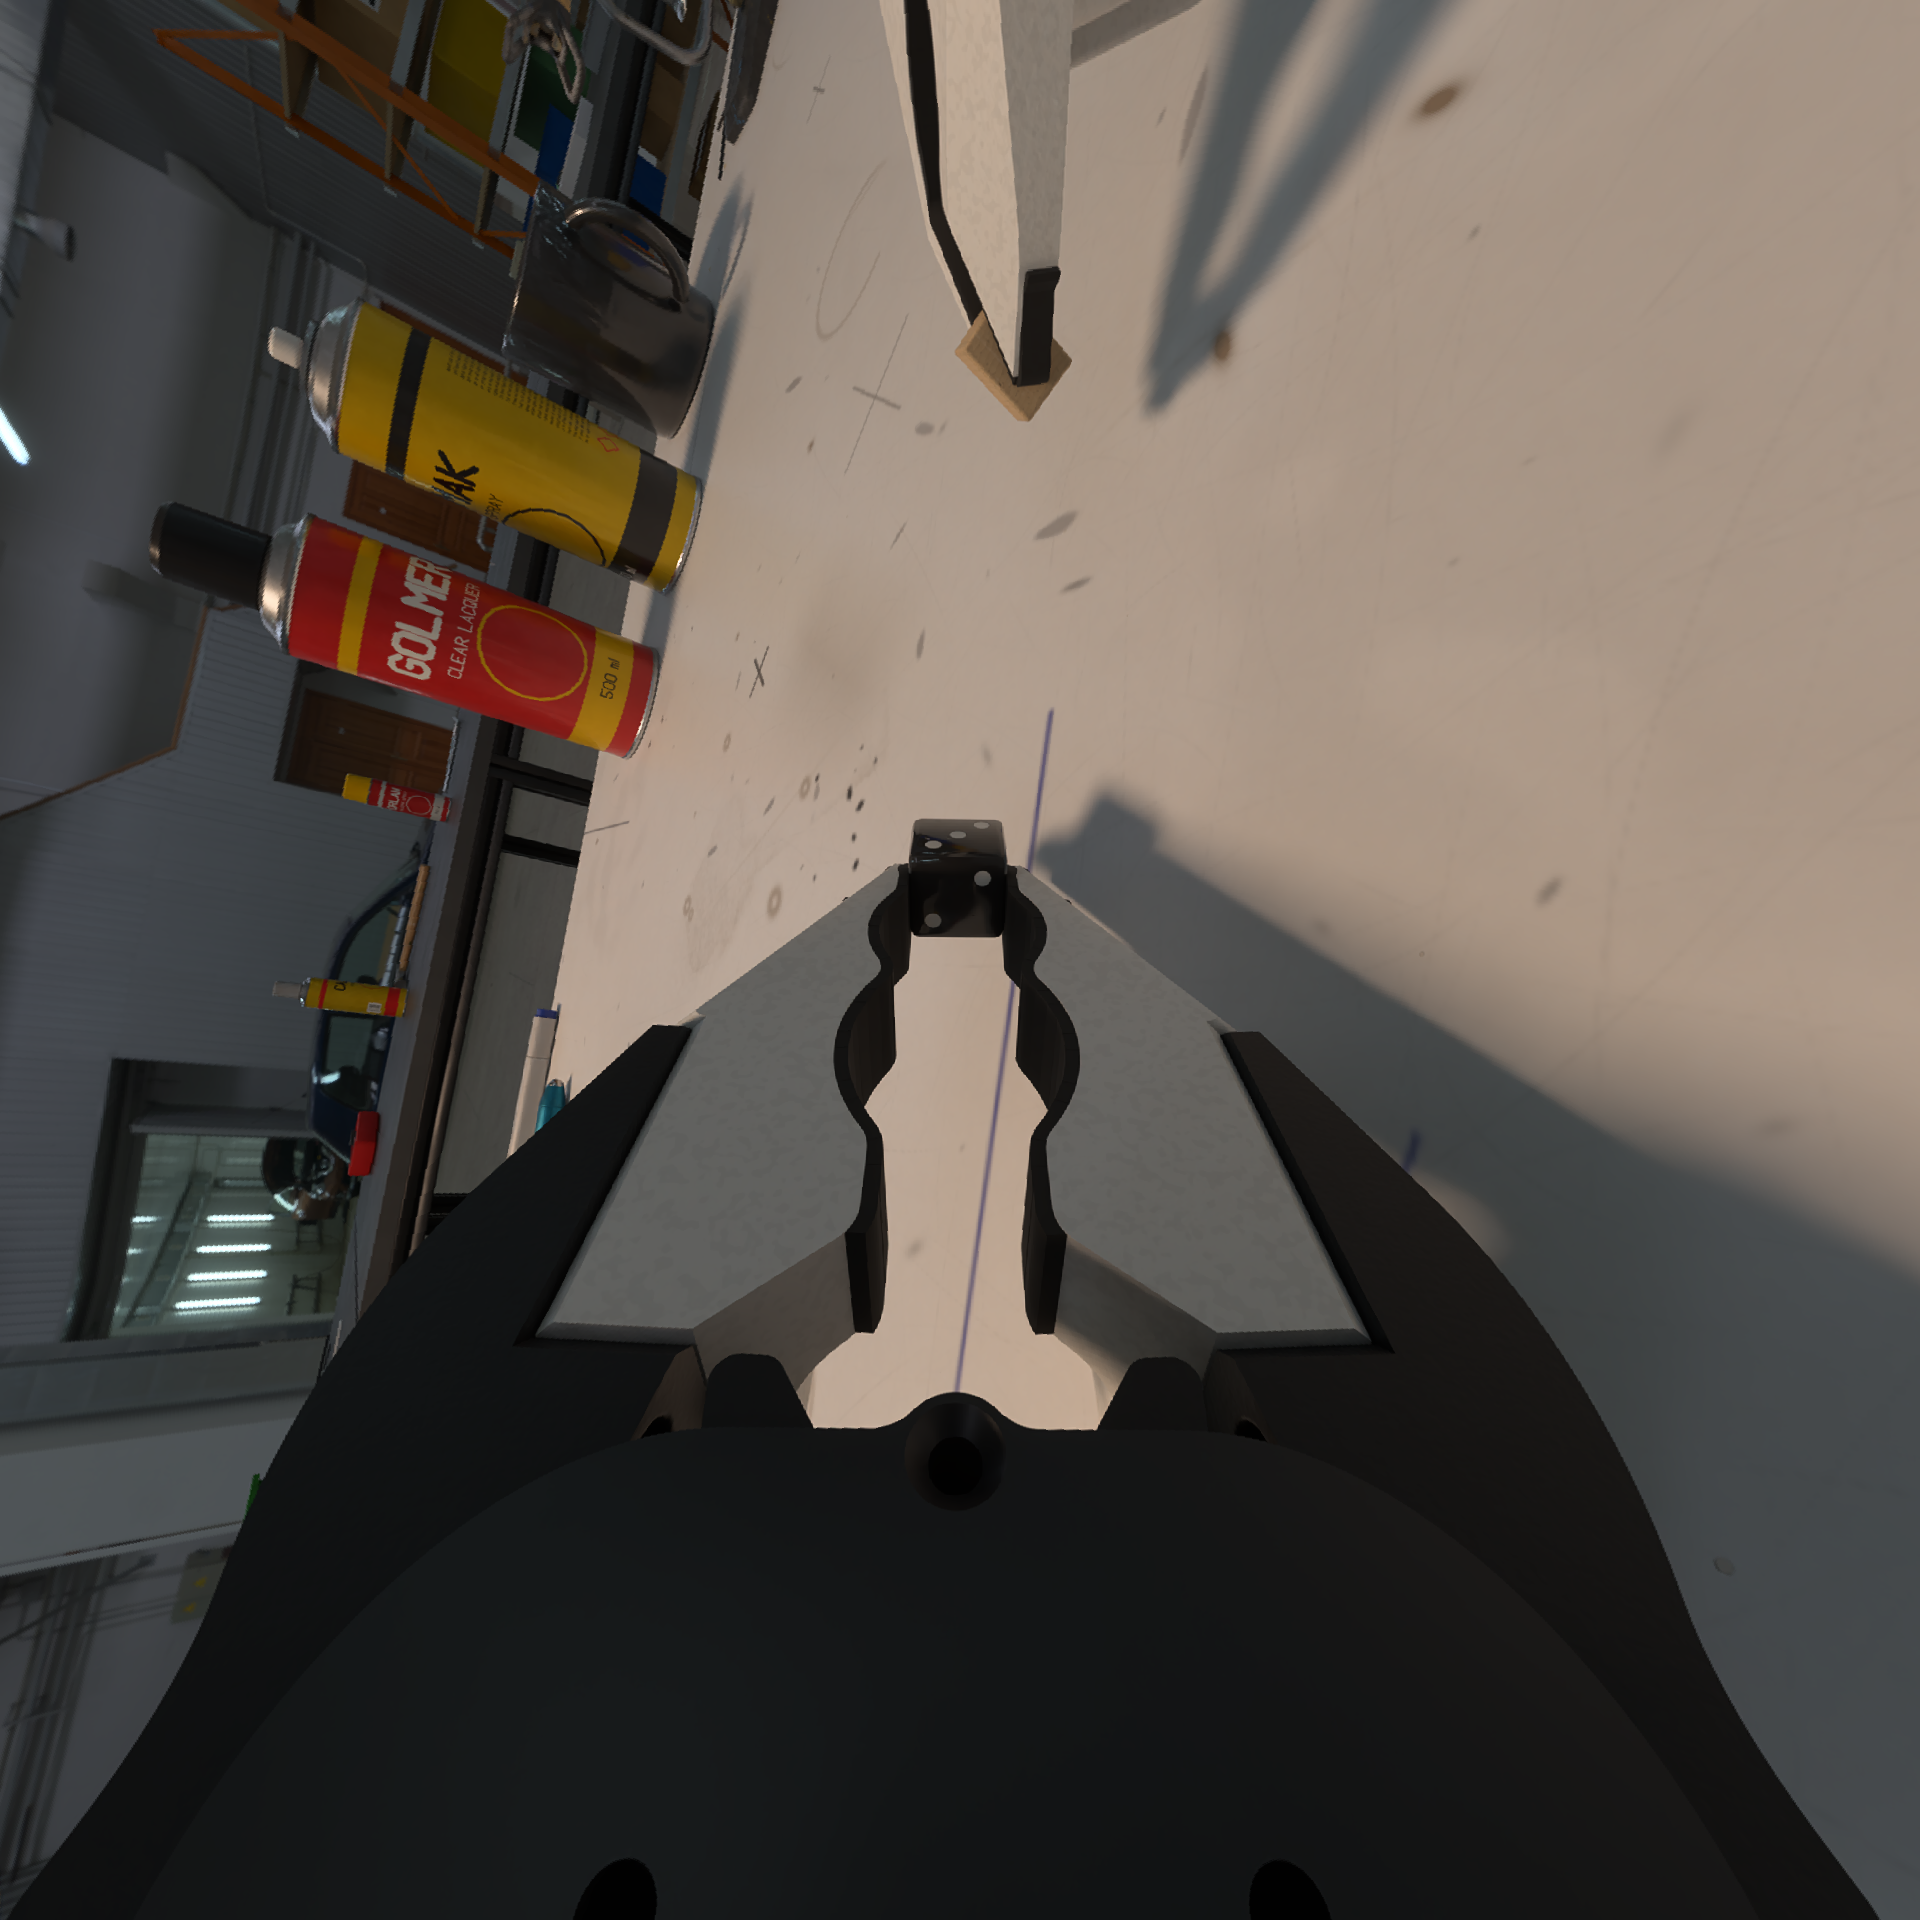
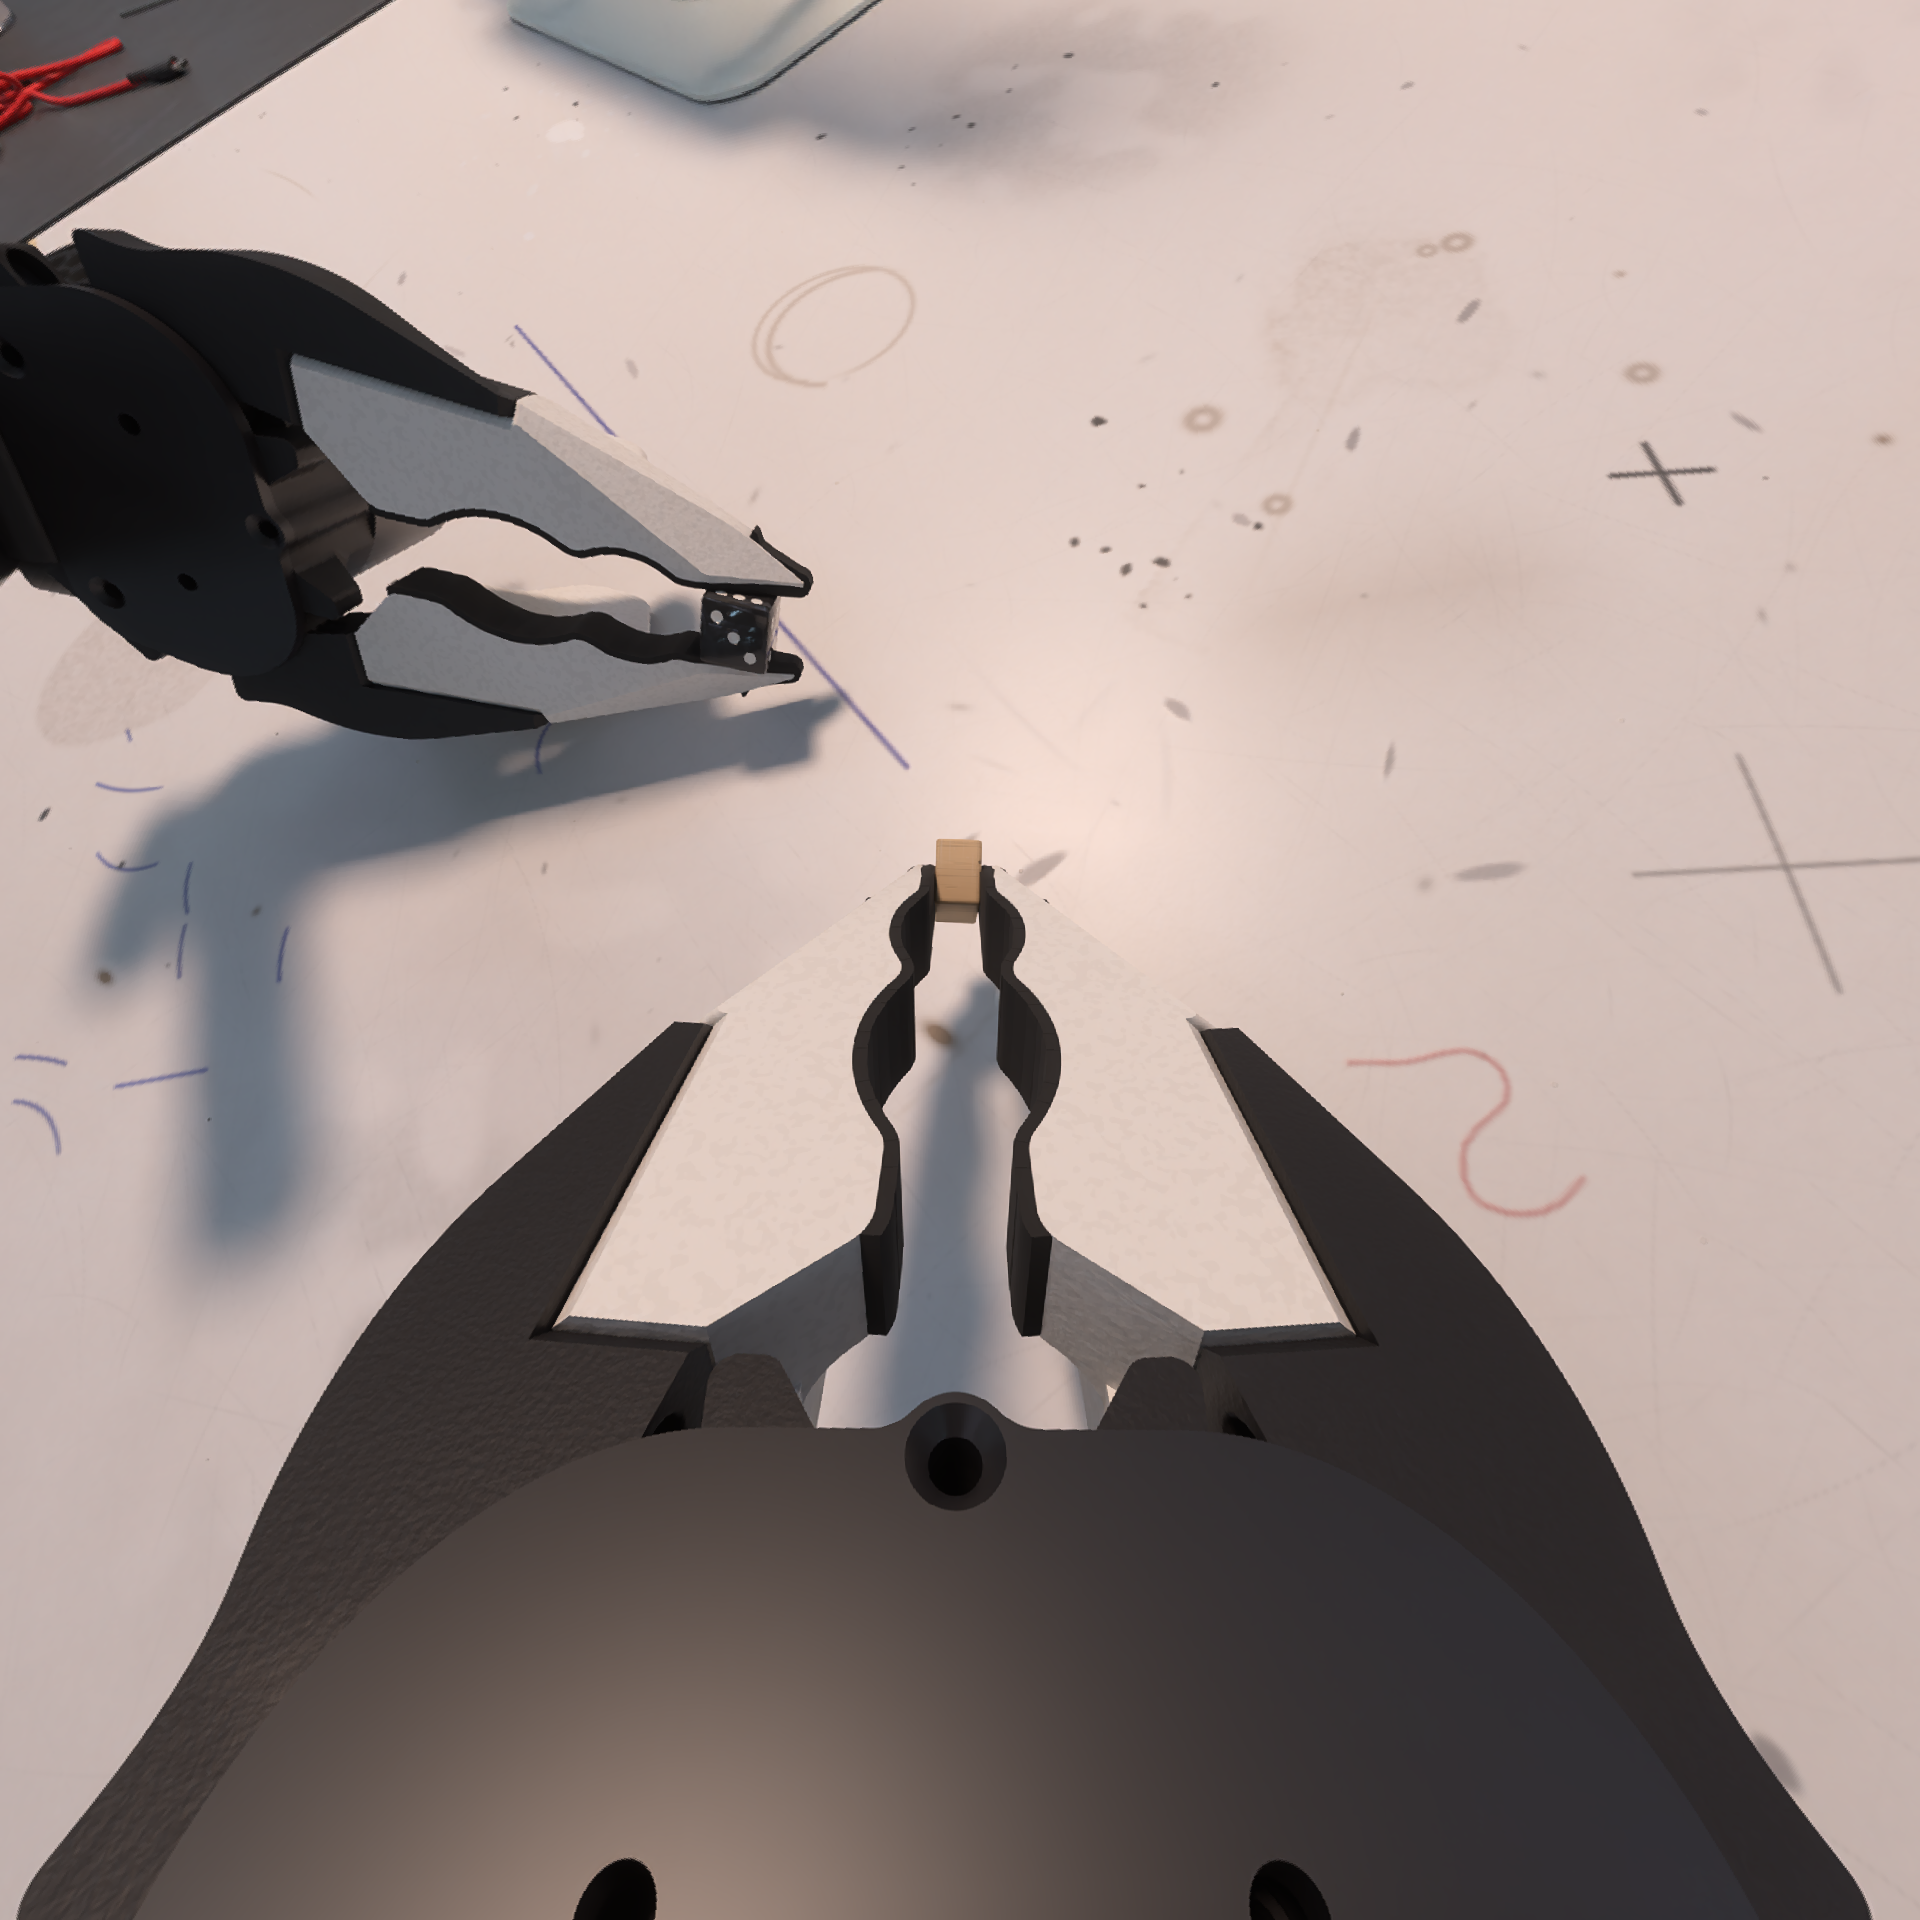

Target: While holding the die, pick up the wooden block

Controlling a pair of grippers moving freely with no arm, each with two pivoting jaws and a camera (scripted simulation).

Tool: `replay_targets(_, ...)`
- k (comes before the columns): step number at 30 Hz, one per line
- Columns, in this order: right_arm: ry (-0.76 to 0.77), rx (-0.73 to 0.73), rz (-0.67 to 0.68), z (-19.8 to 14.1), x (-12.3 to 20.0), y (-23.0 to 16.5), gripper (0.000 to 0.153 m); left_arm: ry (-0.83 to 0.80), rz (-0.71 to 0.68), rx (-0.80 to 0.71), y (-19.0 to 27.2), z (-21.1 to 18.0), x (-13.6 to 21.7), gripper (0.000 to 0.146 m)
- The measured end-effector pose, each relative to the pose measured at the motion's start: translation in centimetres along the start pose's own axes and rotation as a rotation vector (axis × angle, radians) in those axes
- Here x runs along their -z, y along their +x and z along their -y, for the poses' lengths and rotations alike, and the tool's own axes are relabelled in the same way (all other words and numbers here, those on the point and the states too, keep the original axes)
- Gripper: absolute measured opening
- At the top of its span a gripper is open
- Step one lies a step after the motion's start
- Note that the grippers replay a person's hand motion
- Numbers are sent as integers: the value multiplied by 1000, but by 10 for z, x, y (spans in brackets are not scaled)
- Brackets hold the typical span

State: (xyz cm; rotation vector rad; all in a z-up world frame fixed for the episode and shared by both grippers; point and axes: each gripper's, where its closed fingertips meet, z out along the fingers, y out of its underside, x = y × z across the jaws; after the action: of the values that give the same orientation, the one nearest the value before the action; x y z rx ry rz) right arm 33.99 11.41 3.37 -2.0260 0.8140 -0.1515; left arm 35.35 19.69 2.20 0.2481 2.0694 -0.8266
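My left gripper (image 1: 957,883) is shut on a small black die (image 1: 957,878) with white pips, held at its fingertips above the white table. It also shows in the right wrist view (image 2: 774,629), at the left, with the die (image 2: 736,632) between its tips. My right gripper (image 2: 957,883) is shut on a small light wooden block (image 2: 957,876) at its fingertips, above the table. In the left wrist view the right gripper (image 1: 1023,364) reaches in from the top, and the wooden block (image 1: 1023,387) peeks out at its tip.
A yellow spray can (image 1: 509,447), a red spray can (image 1: 457,639) and a dark metal jug (image 1: 603,312) stand along the table edge. A pale tray (image 2: 707,42) and a red cable (image 2: 52,83) on a dark mat lie at the far side. The white table (image 2: 1351,675) is scuffed and marked.
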Motion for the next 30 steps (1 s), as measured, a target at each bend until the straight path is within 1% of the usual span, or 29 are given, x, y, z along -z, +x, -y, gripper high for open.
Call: replay_targets(30, -4, -4, 6, 0, -1, 0, 8, 0, 2, -1, 0, 0, 0, 16)
